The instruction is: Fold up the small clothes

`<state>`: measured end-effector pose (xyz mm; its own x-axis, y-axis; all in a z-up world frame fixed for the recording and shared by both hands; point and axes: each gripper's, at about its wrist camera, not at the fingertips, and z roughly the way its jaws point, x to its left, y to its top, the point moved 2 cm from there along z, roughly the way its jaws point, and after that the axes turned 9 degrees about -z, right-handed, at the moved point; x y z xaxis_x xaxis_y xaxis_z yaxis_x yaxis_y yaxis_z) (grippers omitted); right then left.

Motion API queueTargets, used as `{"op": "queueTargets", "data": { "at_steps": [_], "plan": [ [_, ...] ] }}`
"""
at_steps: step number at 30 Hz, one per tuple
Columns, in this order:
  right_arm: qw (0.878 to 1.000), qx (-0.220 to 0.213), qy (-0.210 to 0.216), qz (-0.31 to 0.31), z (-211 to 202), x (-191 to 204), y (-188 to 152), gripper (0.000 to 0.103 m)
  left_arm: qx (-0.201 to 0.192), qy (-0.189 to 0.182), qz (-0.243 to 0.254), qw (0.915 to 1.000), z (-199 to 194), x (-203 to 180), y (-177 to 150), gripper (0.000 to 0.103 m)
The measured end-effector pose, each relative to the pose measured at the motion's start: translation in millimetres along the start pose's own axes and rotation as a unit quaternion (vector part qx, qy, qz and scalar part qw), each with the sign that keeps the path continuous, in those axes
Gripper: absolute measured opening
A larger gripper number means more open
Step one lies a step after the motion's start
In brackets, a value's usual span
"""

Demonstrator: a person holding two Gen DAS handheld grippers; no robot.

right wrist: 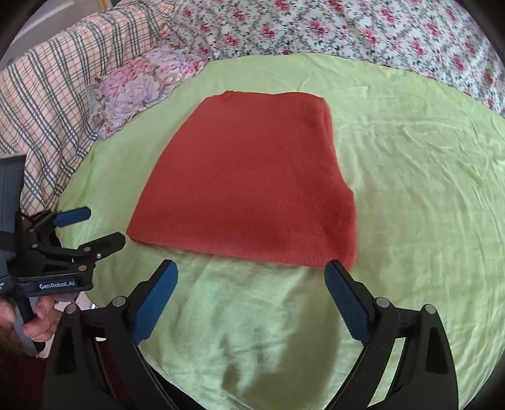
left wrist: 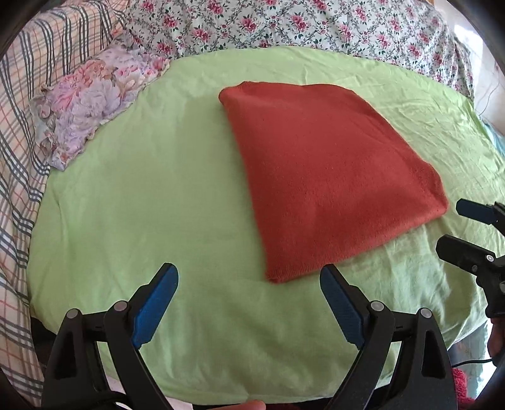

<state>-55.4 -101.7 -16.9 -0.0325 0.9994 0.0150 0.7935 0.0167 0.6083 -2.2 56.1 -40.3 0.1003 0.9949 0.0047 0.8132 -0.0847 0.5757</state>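
A: The red garment [left wrist: 328, 176] lies folded flat into a rough rectangle on the light green sheet [left wrist: 176, 195], a little toward the far half of it. Its edges look even, with a doubled fold visible along the near edge in the right wrist view [right wrist: 249, 186].

B: And the grippers?

A: Both are released. The left gripper [left wrist: 249, 284] has its blue-padded fingers spread wide over bare green sheet, just short of the garment's near corner, touching nothing. The right gripper [right wrist: 251, 280] is spread the same way, its right finger [right wrist: 344, 299] close to the garment's near right corner; whether it touches the cloth cannot be told.

B: Does each camera see the other gripper?

A: Yes. The left wrist view catches the right gripper [left wrist: 454, 227] at the right edge, jaws parted, beside the garment. The right wrist view shows the left gripper [right wrist: 98, 225] at the left edge, also parted, with the person's hand [right wrist: 34, 321] around its handle.

B: What surrounds the sheet?

A: A small pillow with pale purple and pink flowers [left wrist: 88, 101] sits at the far left corner. Behind it is a plaid blanket [right wrist: 60, 82], and across the back runs a white cover with red flowers [left wrist: 284, 25]. The sheet is wrinkled near the grippers.
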Motion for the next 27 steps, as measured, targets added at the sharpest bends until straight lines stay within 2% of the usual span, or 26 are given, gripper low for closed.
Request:
{"op": "queueTargets", "data": {
  "at_steps": [18,27],
  "plan": [
    [1.000,-0.014,0.008,-0.008,13.8,-7.6,49.6,0.098,-0.029,0.007,-0.016,0.9994,3.2,-1.3,39.9,0.095],
    [1.000,-0.009,0.011,0.010,26.3,-13.9,53.4,0.098,-0.026,0.010,-0.028,0.9992,9.8,-1.9,45.1,0.095]
  ]
}}
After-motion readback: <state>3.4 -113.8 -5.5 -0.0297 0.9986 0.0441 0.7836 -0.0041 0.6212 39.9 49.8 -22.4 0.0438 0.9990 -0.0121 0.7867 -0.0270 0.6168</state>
